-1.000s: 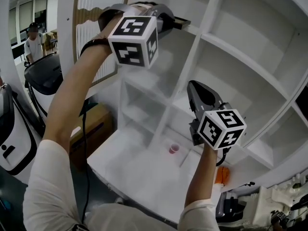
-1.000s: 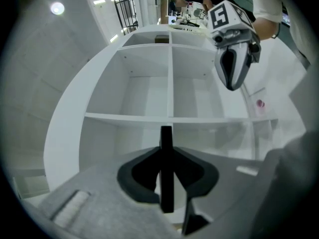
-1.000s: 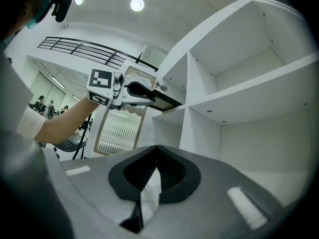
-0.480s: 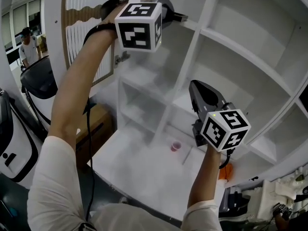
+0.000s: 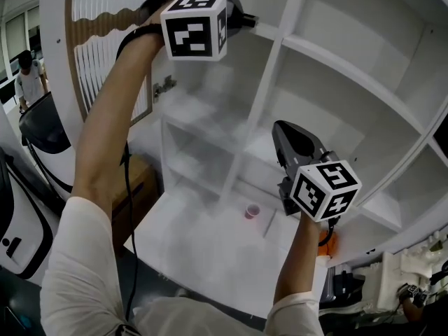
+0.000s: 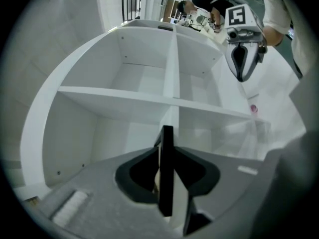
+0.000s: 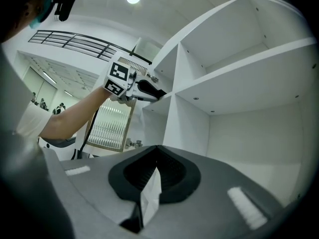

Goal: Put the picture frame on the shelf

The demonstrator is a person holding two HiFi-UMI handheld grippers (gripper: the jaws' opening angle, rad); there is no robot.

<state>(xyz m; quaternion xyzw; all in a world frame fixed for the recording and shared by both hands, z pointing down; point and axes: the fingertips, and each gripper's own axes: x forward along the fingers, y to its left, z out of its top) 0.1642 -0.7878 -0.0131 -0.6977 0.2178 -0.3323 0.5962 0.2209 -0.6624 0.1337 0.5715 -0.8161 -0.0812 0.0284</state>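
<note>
Left gripper [image 5: 240, 19], 11 o'clock: jaws just eased, pinching picture frame [image 6: 167, 179] edge-on before shelf [image 5: 329, 54]. Right gripper [image 7: 156, 153], 4 o'clock: jaws together.

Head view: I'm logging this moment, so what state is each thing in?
picture frame: held edge-on, not yet set down.
left gripper: tongs on the picture frame, just been opening slightly.
right gripper: tongs together, empty.
pink cup: upright on the shelf base.

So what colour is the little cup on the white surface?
The cup is pink, clearest in the head view.
</note>
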